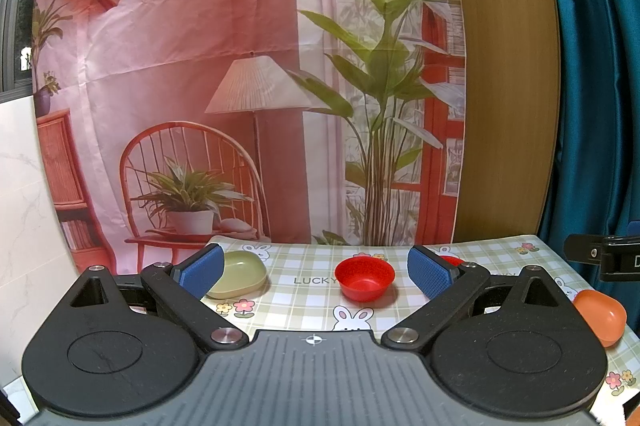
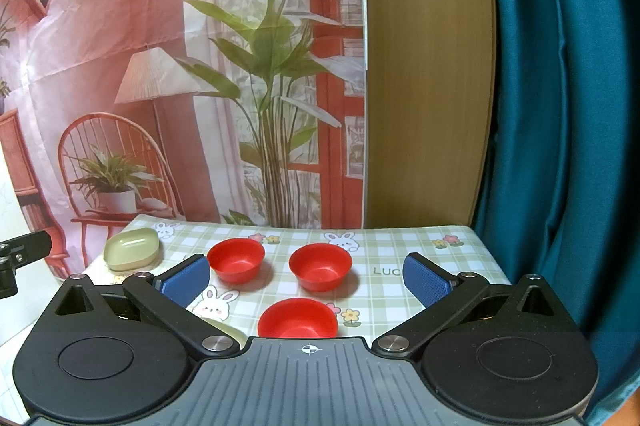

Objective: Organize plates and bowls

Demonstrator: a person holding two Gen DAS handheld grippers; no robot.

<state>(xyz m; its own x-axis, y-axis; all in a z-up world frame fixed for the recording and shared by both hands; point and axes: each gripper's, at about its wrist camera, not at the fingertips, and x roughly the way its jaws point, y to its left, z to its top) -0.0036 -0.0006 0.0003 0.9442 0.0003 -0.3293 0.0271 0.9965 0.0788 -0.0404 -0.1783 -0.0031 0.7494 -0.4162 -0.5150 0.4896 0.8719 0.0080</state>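
L gripper (image 1: 316, 272): blue pads (image 1: 202, 272) spread wide, nothing between them, held above the table's near edge. Betw. the fingers, mid-table: red bowl (image 1: 365, 278), upright, empty, resting on the check cloth (image 1: 304, 300) w/ bunny print. Behind the L pad, partly hidden by it, near the back-left corner: green dish (image 1: 242, 272), upright, empty. Behind the R pad a sliver of a second red bowl (image 1: 452, 260), mostly covered. At the right edge of that view: orange bowl (image 1: 600, 314), tilted on its side; can't tell what carries it. R gripper (image 2: 306, 276): blue pads (image 2: 426, 284) also wide apart, gripping nothing, above the near edge. Betw. them three red bowls in a triangle, all upright, empty, apart from each other: back-left bowl (image 2: 236, 260), back-right bowl (image 2: 320, 266), near bowl (image 2: 297, 318) partly cut off by the gripper body. Same green dish at the back-left corner, well apart from the bowls. Pale green rim (image 2: 228, 330) peeks from under the L finger link, near-left; item not identifiable. Surround: printed backdrop (image 2: 160, 66) behind the table, wood panel (image 2: 424, 66), teal curtain (image 2: 560, 106) off the right edge.
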